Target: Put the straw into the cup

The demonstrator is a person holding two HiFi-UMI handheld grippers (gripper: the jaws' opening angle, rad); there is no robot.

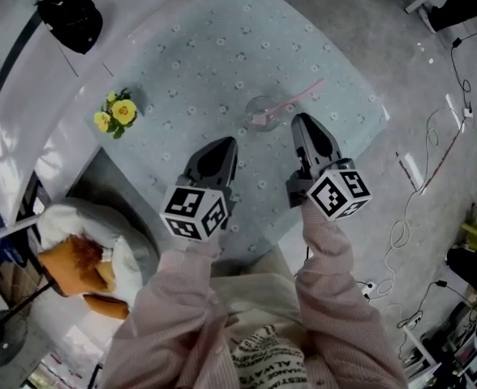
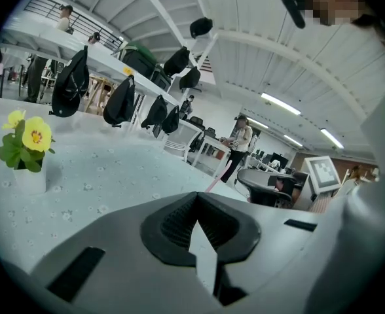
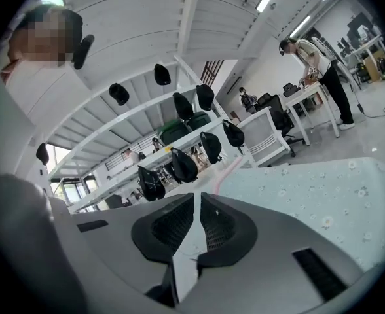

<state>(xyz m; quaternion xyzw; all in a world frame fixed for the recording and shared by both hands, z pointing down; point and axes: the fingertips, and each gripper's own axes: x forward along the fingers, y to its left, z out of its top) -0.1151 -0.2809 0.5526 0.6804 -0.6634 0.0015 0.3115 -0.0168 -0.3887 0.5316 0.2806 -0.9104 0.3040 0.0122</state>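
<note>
The counter [image 1: 182, 63] wears a pale blue-green cloth dotted with small white flowers. On it, near the middle, a clear cup [image 1: 263, 112] holds a pink straw [image 1: 291, 101]. To the left stands a yellow flower [image 1: 118, 113] with green leaves, its pot [image 2: 29, 178] white. The left hand-held gripper [image 1: 225, 144] and the right hand-held gripper [image 1: 302, 120] are dark grey, and each carries a white cube with black square markers. The sleeves [image 1: 182, 298] are pale pink with fine stripes. At the far left lies a black bag [image 1: 70, 21]. At the near left, an orange bundle [image 1: 76, 262] rests on white. To the right, the floor [image 1: 433, 185] is grey, crossed by white cables.
</note>
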